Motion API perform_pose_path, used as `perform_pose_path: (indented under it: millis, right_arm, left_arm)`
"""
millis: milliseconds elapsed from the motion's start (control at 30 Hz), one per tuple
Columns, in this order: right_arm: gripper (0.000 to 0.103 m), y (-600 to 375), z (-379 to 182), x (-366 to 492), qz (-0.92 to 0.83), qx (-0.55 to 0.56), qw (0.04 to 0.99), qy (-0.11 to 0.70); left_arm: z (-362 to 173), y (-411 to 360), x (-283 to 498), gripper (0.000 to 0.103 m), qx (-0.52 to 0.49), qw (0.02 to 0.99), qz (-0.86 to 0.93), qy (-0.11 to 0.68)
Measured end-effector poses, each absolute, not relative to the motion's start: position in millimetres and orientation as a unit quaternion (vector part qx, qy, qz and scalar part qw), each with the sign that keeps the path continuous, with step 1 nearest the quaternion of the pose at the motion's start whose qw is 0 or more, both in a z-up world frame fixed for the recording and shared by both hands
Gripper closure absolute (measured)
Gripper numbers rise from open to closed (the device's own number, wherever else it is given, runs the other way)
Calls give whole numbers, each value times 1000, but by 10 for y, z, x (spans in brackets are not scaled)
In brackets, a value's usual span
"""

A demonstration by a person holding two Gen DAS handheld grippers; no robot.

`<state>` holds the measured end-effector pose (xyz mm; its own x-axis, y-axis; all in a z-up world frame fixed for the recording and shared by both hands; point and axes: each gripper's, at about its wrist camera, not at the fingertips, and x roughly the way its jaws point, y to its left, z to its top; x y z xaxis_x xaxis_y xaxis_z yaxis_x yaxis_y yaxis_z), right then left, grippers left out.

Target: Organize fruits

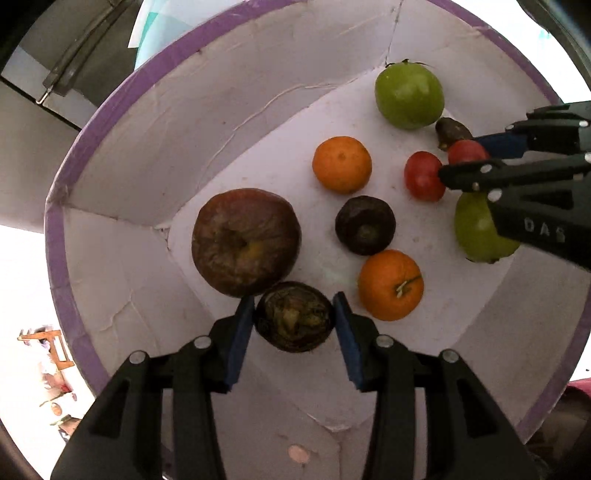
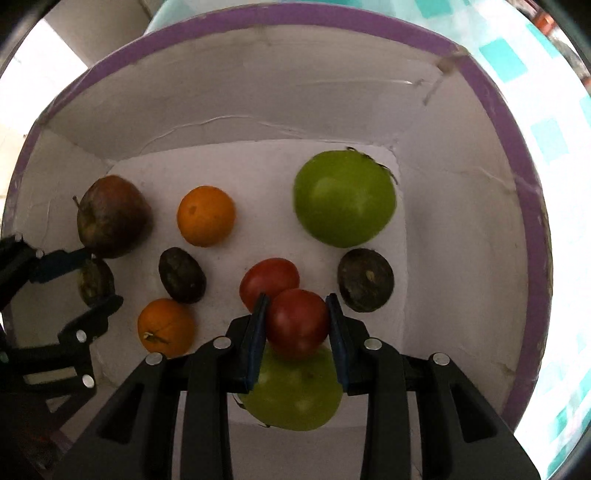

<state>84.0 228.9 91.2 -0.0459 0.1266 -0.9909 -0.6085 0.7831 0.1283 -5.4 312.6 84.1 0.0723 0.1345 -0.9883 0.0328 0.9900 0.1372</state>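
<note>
A white box with a purple rim (image 1: 110,110) (image 2: 332,18) holds the fruit. My left gripper (image 1: 294,314) (image 2: 99,278) points down into it, its blue pads against both sides of a dark wrinkled fruit (image 1: 294,316) (image 2: 95,282) next to a brown shrivelled apple (image 1: 245,242) (image 2: 110,216). My right gripper (image 2: 297,314) (image 1: 461,157) is shut on a red tomato (image 2: 297,323) (image 1: 466,151), above a green tomato (image 2: 295,398) (image 1: 476,232) and beside a second red tomato (image 2: 267,278) (image 1: 423,176).
Loose on the box floor lie two oranges (image 1: 341,164) (image 1: 390,284), a large green tomato (image 1: 409,96) (image 2: 343,199) and two dark round fruits (image 2: 181,275) (image 2: 365,278). A teal-checked cloth (image 2: 554,140) lies outside the box on the right.
</note>
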Motion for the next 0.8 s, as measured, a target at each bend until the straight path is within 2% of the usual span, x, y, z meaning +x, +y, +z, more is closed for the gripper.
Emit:
perform_pose_path:
  millis: [200, 233, 267, 300, 333, 433, 600, 667, 700, 800]
  right_arm:
    - [66, 2083, 934, 913, 254, -138, 674, 679]
    - [62, 2074, 946, 912, 252, -139, 677, 678]
    - [46, 2061, 971, 909, 247, -138, 681, 675]
    - [36, 2037, 1018, 906, 245, -134, 688, 670]
    - [36, 2030, 1054, 900, 248, -130, 692, 665]
    - [34, 2007, 1177, 856, 256, -127, 706, 648]
    - [19, 1967, 1397, 732, 269, -137, 735, 607]
    - [16, 1960, 1476, 654, 280, -140, 744, 590]
    - [16, 1955, 1526, 607, 285, -143, 752, 577]
    - [16, 1938, 1577, 657, 285, -154, 767, 554]
  left_arm:
    - [917, 3001, -102, 52, 79, 739, 20, 669]
    - [954, 2987, -108, 51, 78, 744, 16, 664]
    - [991, 2971, -116, 50, 76, 749, 12, 658]
    - [1055, 2964, -125, 44, 72, 759, 3, 647]
    - [1111, 2958, -132, 37, 68, 768, -4, 637]
    - [1310, 2989, -155, 25, 48, 796, -16, 604]
    - [1702, 3135, -210, 20, 10, 849, -27, 528]
    - [1887, 3085, -221, 15, 7, 872, -19, 490]
    - [2020, 3096, -240, 4, 8, 886, -7, 463]
    - [2277, 3207, -264, 1, -7, 914, 12, 407]
